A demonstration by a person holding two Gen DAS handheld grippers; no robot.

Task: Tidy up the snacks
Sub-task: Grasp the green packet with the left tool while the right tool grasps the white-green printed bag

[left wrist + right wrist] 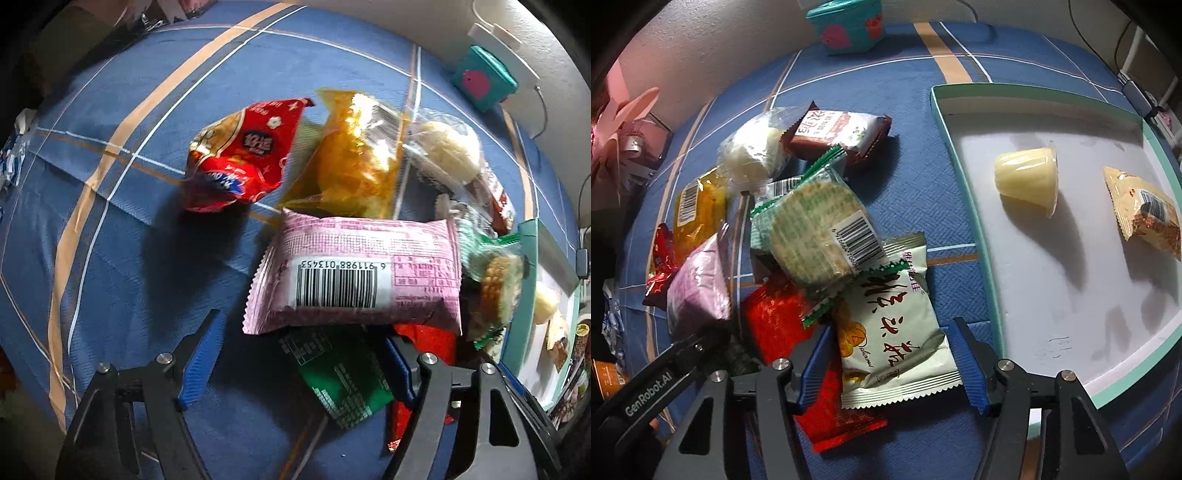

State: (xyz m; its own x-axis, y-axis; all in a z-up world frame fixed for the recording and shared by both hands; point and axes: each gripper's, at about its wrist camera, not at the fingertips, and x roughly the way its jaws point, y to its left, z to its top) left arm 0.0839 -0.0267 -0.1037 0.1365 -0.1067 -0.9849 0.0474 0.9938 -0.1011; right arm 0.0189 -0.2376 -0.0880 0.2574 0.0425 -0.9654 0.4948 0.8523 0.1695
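A heap of snack packets lies on the blue checked cloth point(110, 258). My left gripper point(303, 332) points down at it and stands open. A dark green packet point(343, 380) lies between its blue pads, and a pink packet point(354, 273) rests just beyond the tips. Neither pad presses on anything. My right gripper point(892, 334) straddles a white and green packet point(886, 332). Its pads stand close at both edges, and I see no squeeze on the wrapper. A round cracker packet point(812, 236) overlaps that packet's top.
A teal-rimmed white tray point(964, 206) at the right holds a jelly cup point(1027, 177) and a beige packet point(1145, 210). Red point(240, 155), yellow point(354, 166) and clear-wrapped bun point(447, 151) packets lie further out. A teal box point(849, 29) stands by the wall.
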